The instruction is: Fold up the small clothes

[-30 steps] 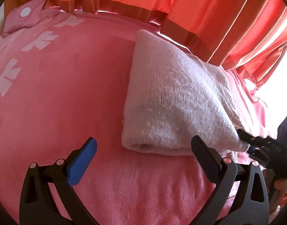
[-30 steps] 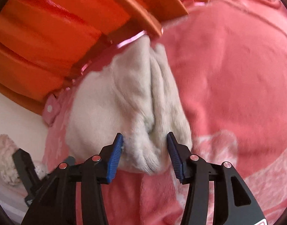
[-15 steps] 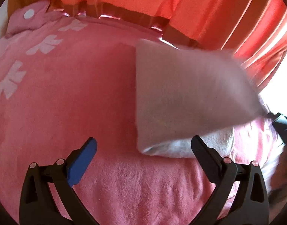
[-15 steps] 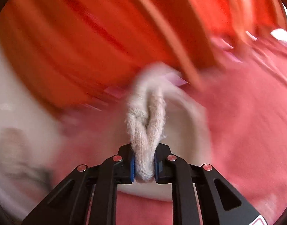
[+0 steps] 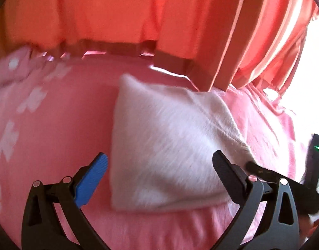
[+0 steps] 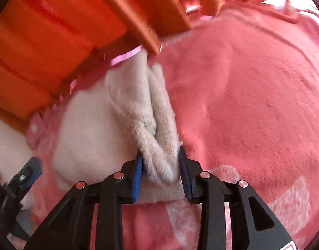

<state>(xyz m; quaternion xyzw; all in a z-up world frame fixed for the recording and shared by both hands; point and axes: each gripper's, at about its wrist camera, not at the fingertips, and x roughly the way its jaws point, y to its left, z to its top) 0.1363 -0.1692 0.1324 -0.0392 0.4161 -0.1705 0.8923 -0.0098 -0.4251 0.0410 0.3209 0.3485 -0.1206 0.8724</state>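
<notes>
A fluffy white garment (image 5: 165,150) lies folded on a pink blanket (image 5: 55,135) that has pale flower shapes on it. In the left wrist view the garment fills the middle, with one corner pointing up toward 12 o'clock, close to the bottom edge of the orange curtain (image 5: 117,10) hanging behind the blanket. The left gripper (image 5: 159,166) has its jaws spread wide apart. Nothing is pinched between them, and the garment lies on the blanket beyond the tips. At about 4 o'clock in this view the dark tip of the right gripper (image 6: 161,173) meets the garment's near corner. In the right wrist view that gripper's blue pads (image 6: 138,177) sit on each side of a bunched fold of the garment (the soft edge puffs up right between them). Its jaws have just been opening a little, and the pads still touch the fluff on both sides. The rest of the garment stretches away toward 11 o'clock, up to the curtain. The left gripper's blue tip peeks in at 8 o'clock.
</notes>
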